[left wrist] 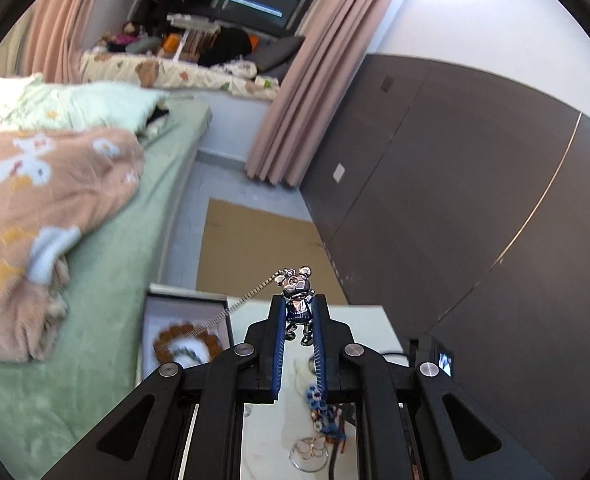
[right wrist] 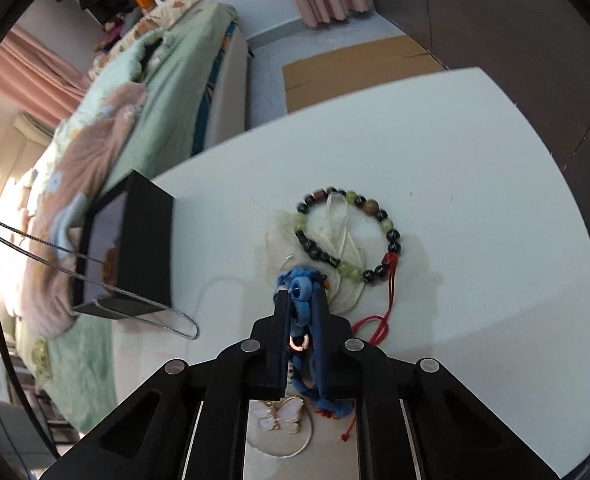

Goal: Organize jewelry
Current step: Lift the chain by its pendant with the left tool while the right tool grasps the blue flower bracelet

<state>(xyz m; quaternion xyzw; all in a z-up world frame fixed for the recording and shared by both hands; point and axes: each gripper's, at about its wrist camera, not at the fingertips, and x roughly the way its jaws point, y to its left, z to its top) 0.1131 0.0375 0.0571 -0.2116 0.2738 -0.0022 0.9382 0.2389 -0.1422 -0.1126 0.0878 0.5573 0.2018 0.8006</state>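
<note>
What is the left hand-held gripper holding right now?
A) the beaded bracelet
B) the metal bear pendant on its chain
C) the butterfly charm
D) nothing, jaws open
B: the left hand-held gripper is shut on the metal bear pendant, its chain trailing down toward the black box, while the beaded bracelet lies on the white table.

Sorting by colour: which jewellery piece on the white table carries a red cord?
The beaded bracelet of dark and green beads; its red cord trails off it, unlike the butterfly pendant.
</note>
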